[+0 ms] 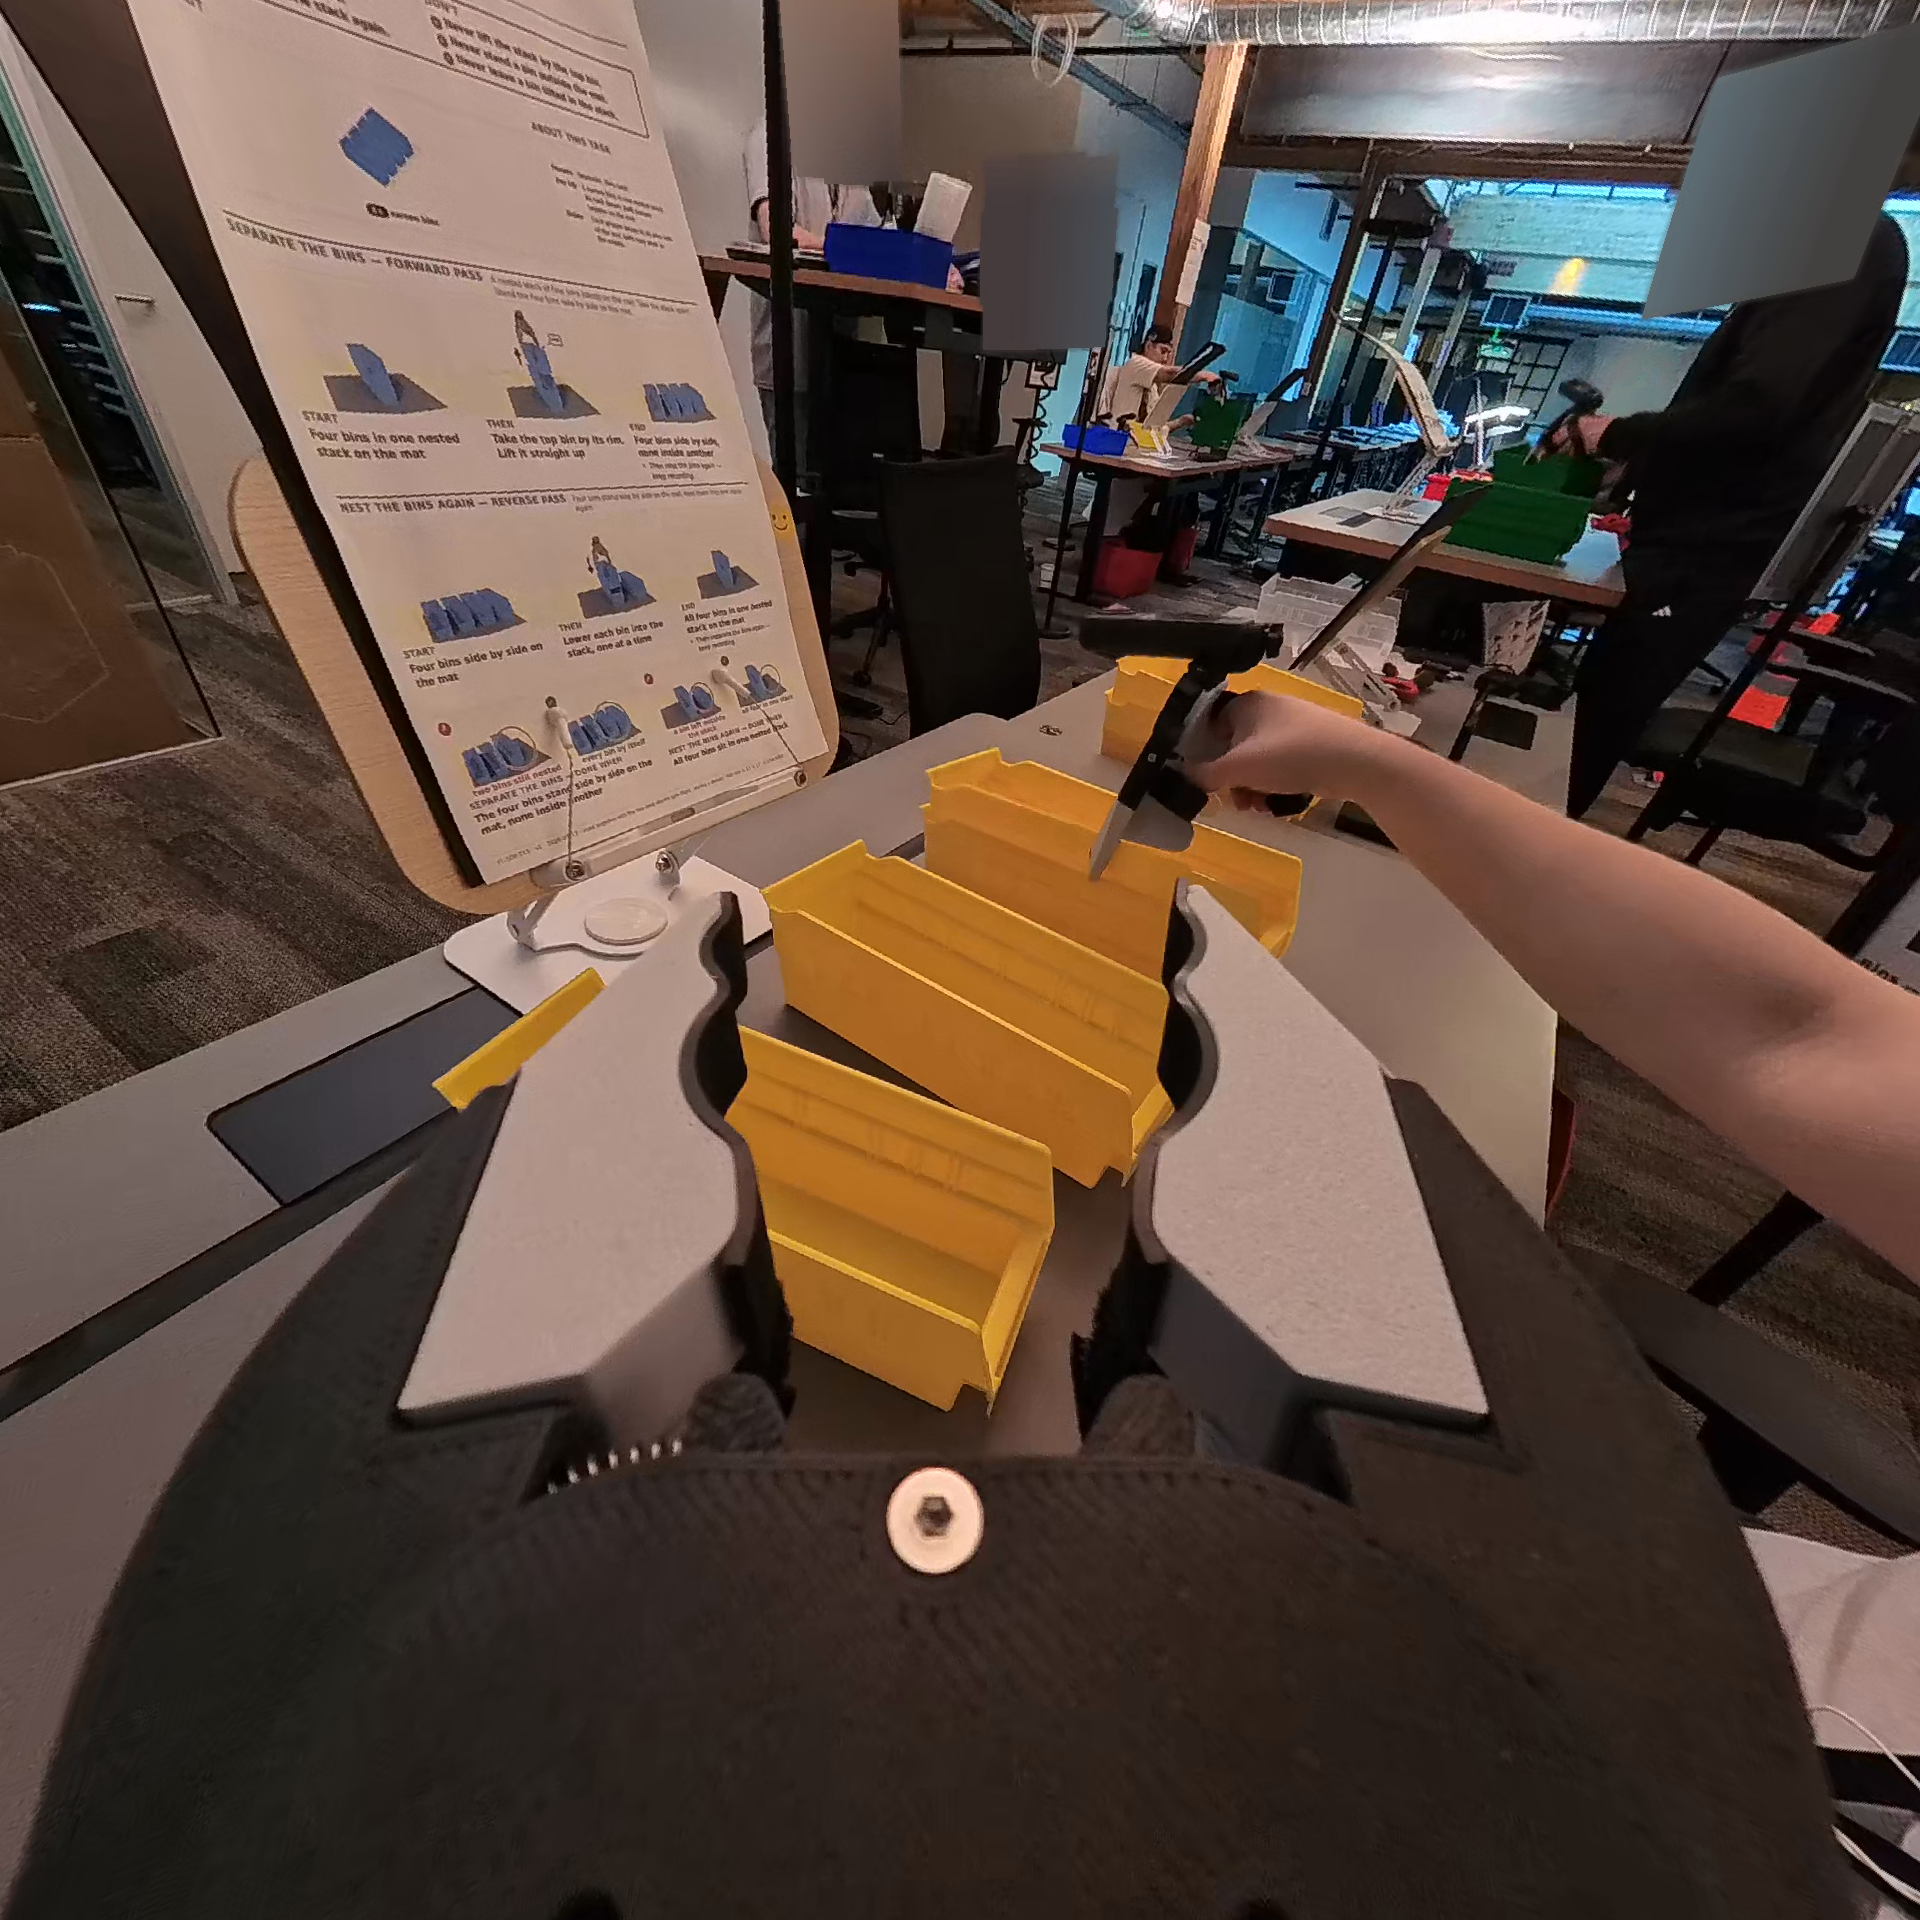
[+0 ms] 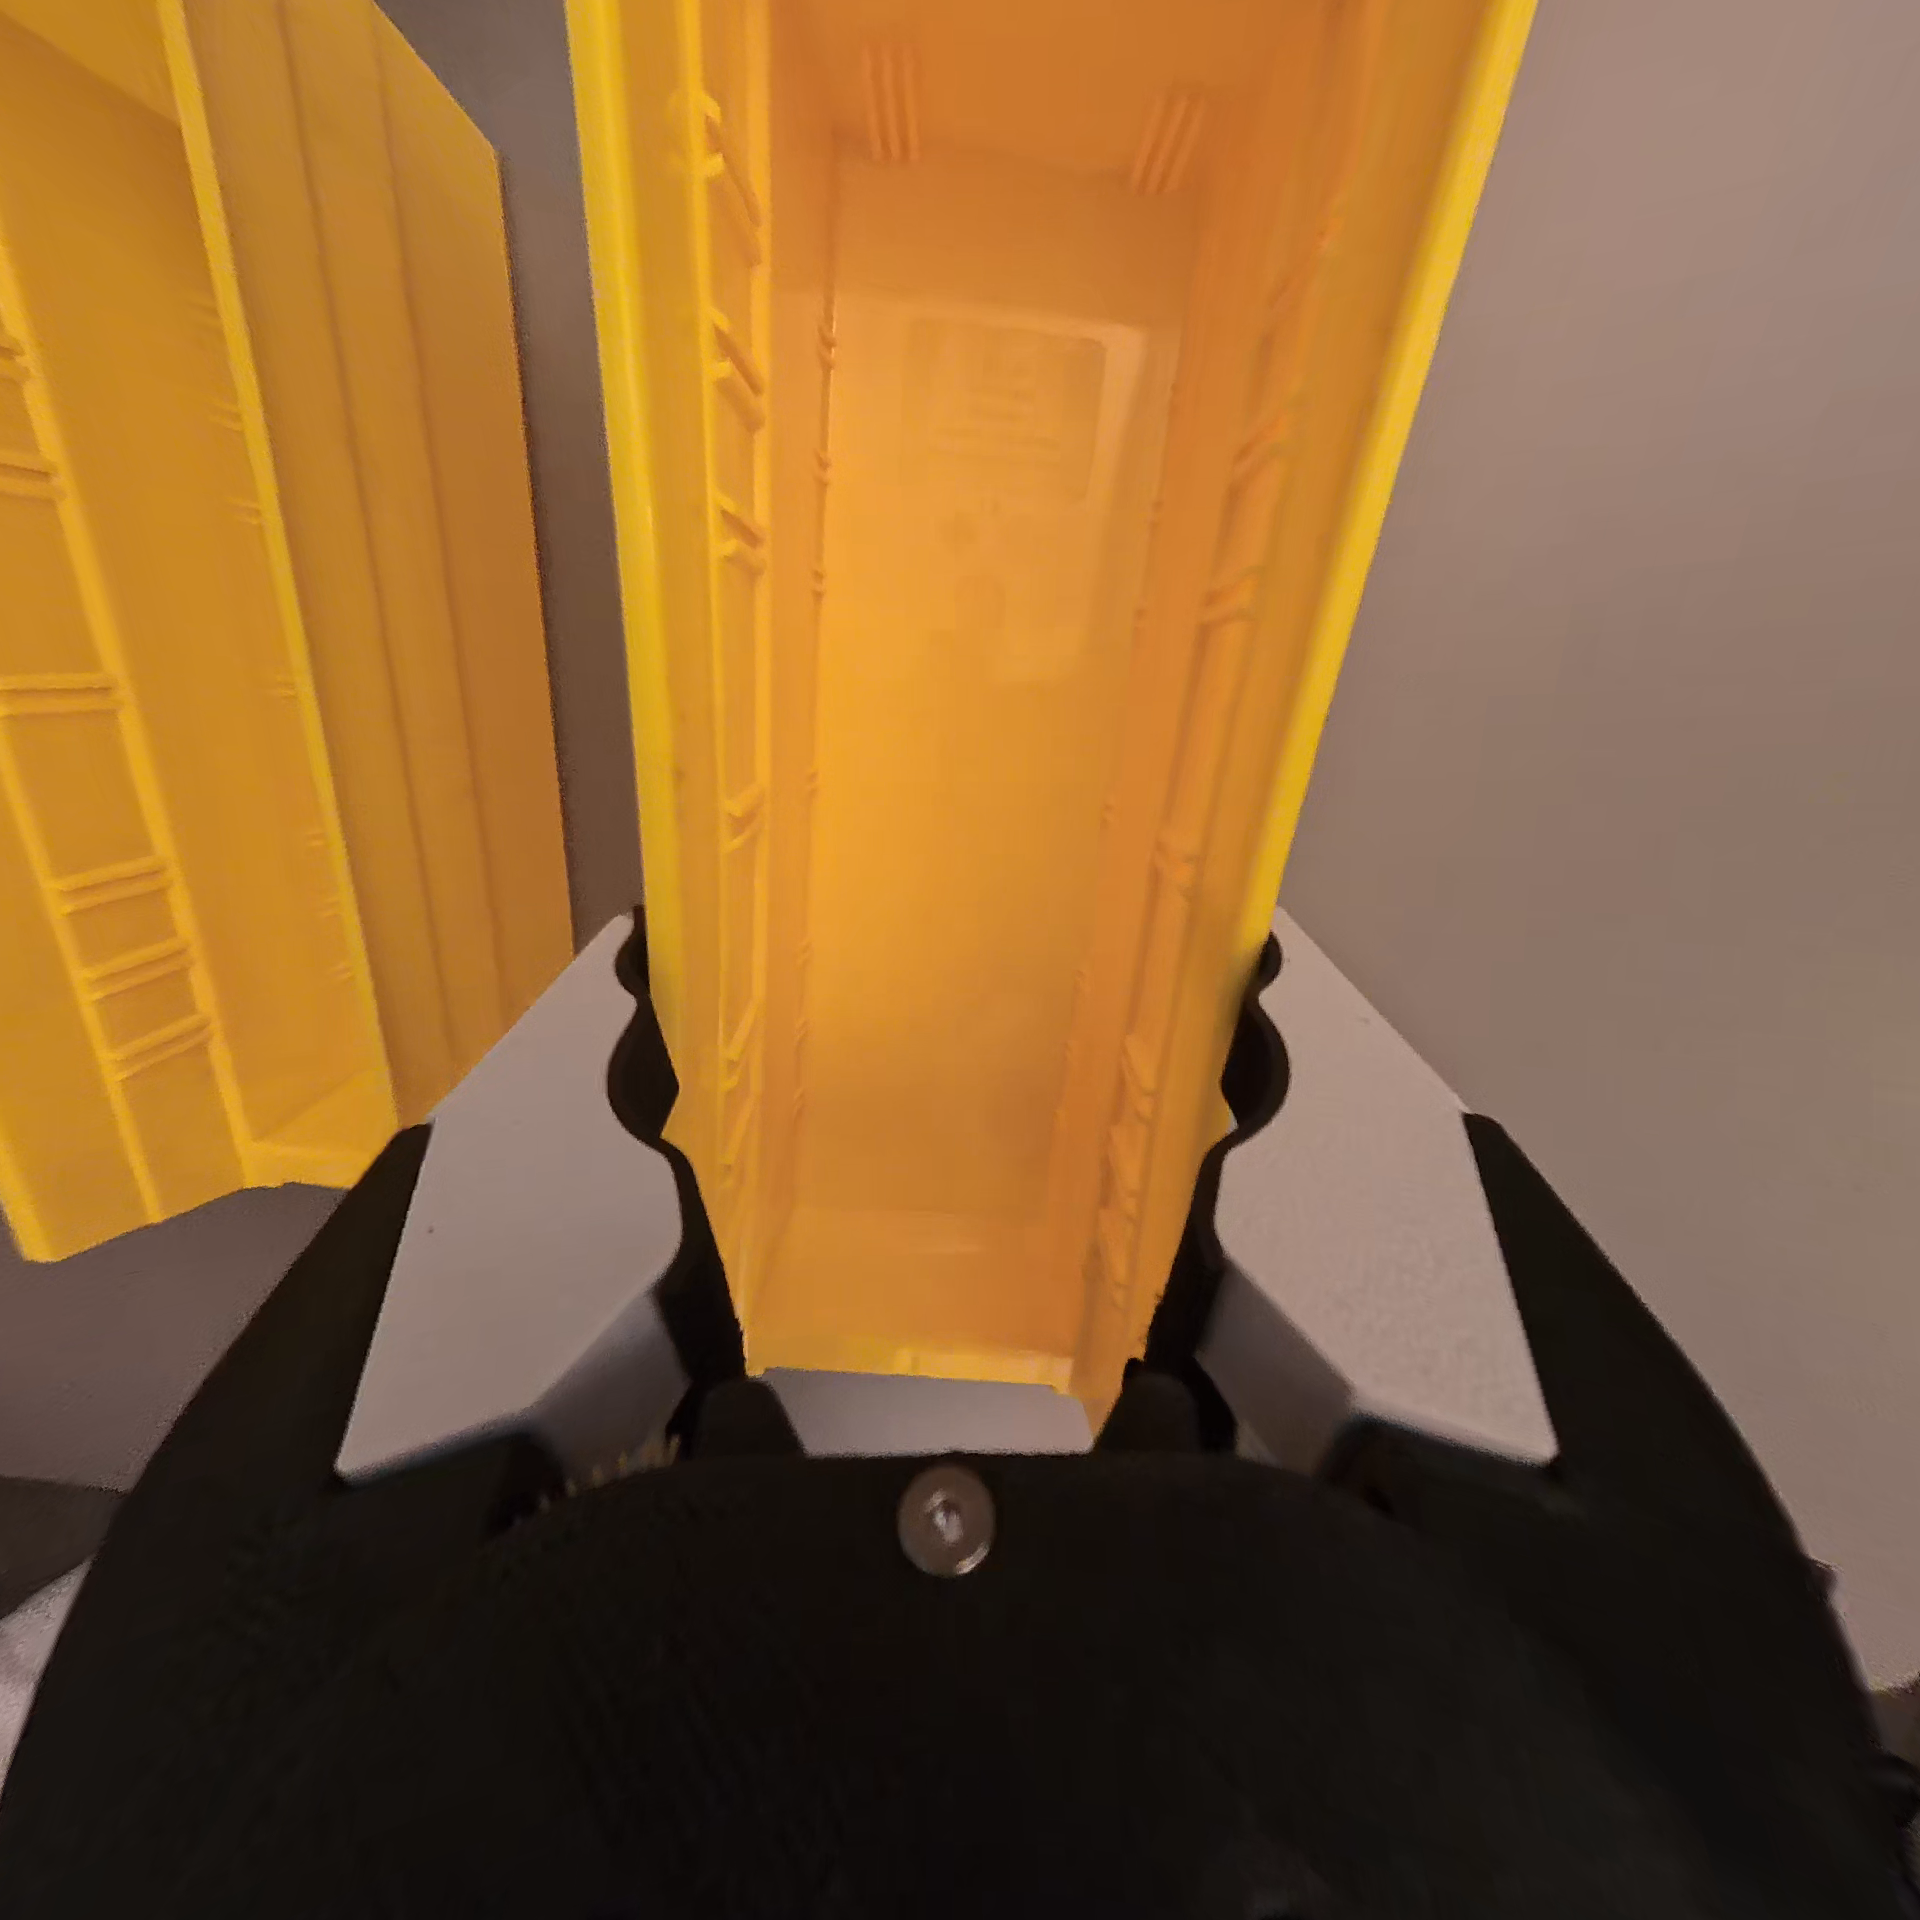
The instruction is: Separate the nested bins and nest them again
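— How many bins were out on the worktop (image 1: 1403,966)?

— Four yellow ones showed in the left wrist view, none inside another, set in a row running away from the camera. The nearest bin (image 1: 894,1226) lay below the left gripper (image 1: 956,935), the second bin (image 1: 966,997) just beyond it, the third bin (image 1: 1039,831) after that, and the fourth bin (image 1: 1143,696) farthest off, partly behind the person's hand (image 1: 1278,748).

— And the grippers, two of them?

— Two. The left gripper hung above the row with its jaws spread wide; the near bins showed through the gap below, and neither pad pressed on anything. The right gripper (image 2: 951,997) had a yellow bin (image 2: 997,644) between its two fingers, seen from above down into the open cavity. Both black pads (image 2: 639,1039) lay against the outsides of its long walls, so it was clamped across the bin's width.

— Which of the four was that?

— From the left wrist view the right gripper (image 1: 1117,847) reached down at the third bin, though the fingertips were too small there to be sure of contact. In the right wrist view one neighbouring bin (image 2: 208,623) stood just beside the held one, apart from it, with a strip of grey worktop between.

— Anything else on the worktop?

— One instruction sheet (image 1: 499,436) on a wooden stand, at the left, and one dark mat (image 1: 353,1101) under the near bins.
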